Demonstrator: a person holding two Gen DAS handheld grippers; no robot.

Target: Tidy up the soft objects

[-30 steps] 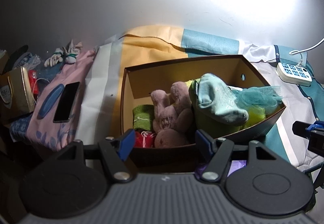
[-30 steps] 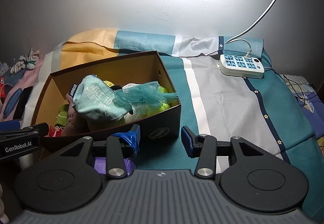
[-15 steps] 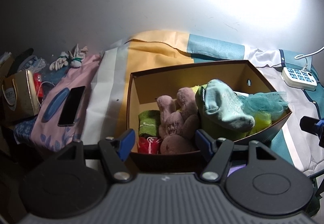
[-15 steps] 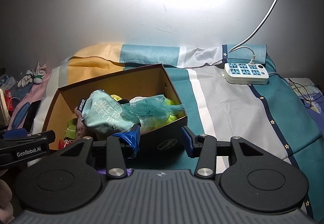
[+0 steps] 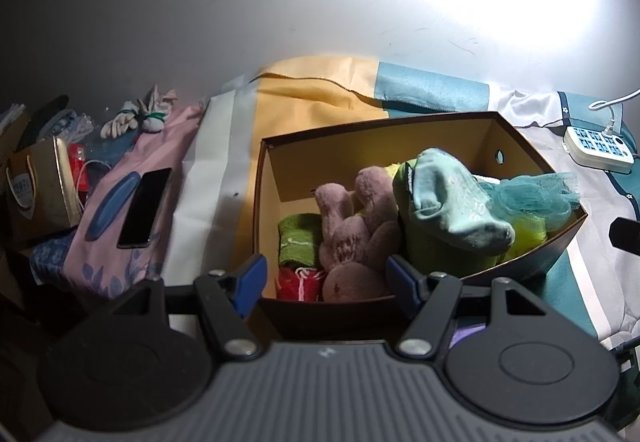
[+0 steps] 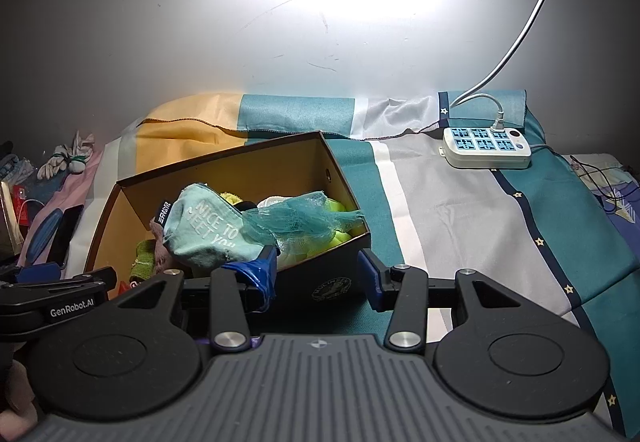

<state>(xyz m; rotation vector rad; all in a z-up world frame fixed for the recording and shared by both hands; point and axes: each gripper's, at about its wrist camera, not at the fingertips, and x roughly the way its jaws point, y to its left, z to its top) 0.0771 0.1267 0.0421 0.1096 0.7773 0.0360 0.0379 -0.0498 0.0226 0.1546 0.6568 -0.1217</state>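
Note:
A brown cardboard box (image 5: 272,178) (image 6: 316,162) sits on the striped bedspread. It holds a pink plush rabbit (image 5: 356,226), a light-teal sock (image 5: 452,210) (image 6: 208,230), teal netting (image 5: 536,194) (image 6: 296,218), a green knitted piece (image 5: 298,238), a red knitted piece (image 5: 298,284) and yellow-green soft items (image 6: 338,238). My left gripper (image 5: 324,278) is open and empty just before the box's near wall. My right gripper (image 6: 318,272) is open and empty at the box's near right corner.
A white power strip (image 6: 486,148) (image 5: 598,148) with its cable lies on the bedspread at the right. A black phone (image 5: 144,206) lies on a pink cloth at the left, with a gold gift bag (image 5: 40,190) and a knotted white glove (image 5: 136,116) nearby. A wall stands behind.
Both grippers have drawn back and up a little from the box, so it looks smaller and farther. Nothing in the box has moved. Both jaws stayed open.

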